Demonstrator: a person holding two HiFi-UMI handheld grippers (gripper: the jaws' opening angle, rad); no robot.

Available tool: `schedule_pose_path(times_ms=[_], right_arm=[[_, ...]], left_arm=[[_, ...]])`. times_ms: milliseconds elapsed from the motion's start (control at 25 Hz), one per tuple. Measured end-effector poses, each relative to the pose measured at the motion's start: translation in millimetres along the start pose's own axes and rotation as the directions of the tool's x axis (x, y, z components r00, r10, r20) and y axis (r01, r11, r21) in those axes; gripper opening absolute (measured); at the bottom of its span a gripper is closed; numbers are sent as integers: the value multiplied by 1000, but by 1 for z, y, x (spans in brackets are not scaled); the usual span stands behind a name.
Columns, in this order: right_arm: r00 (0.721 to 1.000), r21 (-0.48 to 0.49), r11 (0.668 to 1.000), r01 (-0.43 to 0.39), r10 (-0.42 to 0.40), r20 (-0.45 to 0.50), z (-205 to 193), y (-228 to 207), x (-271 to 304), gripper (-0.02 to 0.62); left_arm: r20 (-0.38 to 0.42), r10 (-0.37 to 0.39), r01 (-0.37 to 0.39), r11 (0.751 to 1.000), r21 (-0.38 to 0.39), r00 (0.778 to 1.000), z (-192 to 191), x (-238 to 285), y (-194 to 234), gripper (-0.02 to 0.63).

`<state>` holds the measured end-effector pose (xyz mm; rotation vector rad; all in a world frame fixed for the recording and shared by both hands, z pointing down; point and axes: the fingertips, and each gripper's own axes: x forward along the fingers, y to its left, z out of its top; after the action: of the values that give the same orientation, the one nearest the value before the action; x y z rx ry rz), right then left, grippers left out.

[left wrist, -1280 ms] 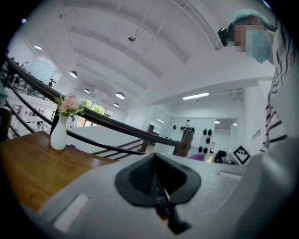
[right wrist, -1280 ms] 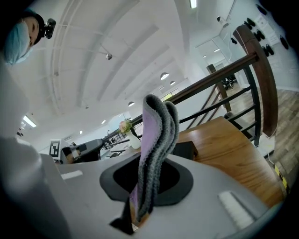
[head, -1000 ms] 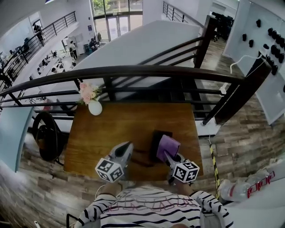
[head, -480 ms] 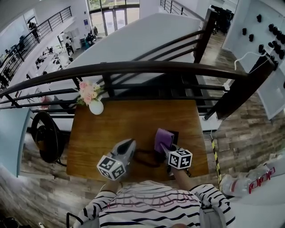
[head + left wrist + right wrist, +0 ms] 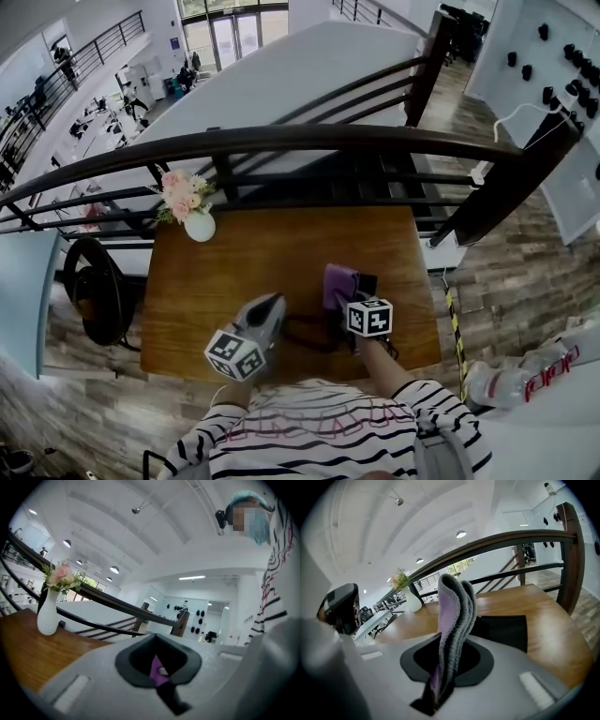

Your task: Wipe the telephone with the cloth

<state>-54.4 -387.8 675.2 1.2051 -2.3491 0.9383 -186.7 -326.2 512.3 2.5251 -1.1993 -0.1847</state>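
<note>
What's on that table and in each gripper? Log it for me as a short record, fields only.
table: wooden, beside a railing
telephone: black, on the table's right part
cloth: purple, standing upright out of the jaws
right gripper: shut on the cloth, at the telephone
left gripper: jaws look together, left of the telephone
vase: white, pink flowers, far left corner

My folded knitted cloth (image 5: 452,616) is lilac with ribbed grey edges, the flat telephone (image 5: 506,631) black, the wooden table (image 5: 272,253) brown, the vase (image 5: 200,227) white with pink flowers (image 5: 180,195), my left gripper (image 5: 171,700) and right gripper (image 5: 435,699) pale grey with black-and-white marker cubes (image 5: 232,355), my shirt (image 5: 319,441) white with dark stripes
</note>
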Motion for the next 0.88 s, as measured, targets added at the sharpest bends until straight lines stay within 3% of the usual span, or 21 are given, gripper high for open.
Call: schedule_pose_path(times_ms=[320,880], right_arm=[[999,9,999,35,-35,12,-5,-17,-18,52],[981,96,979,179,-184,54,-22,-96,-82,52]], left_arm=[[4,-4,4,1000,-7,1000,-6,4,-9,-3],[2,-29,29,1000,-11,1000,-20,14,-43,-3]])
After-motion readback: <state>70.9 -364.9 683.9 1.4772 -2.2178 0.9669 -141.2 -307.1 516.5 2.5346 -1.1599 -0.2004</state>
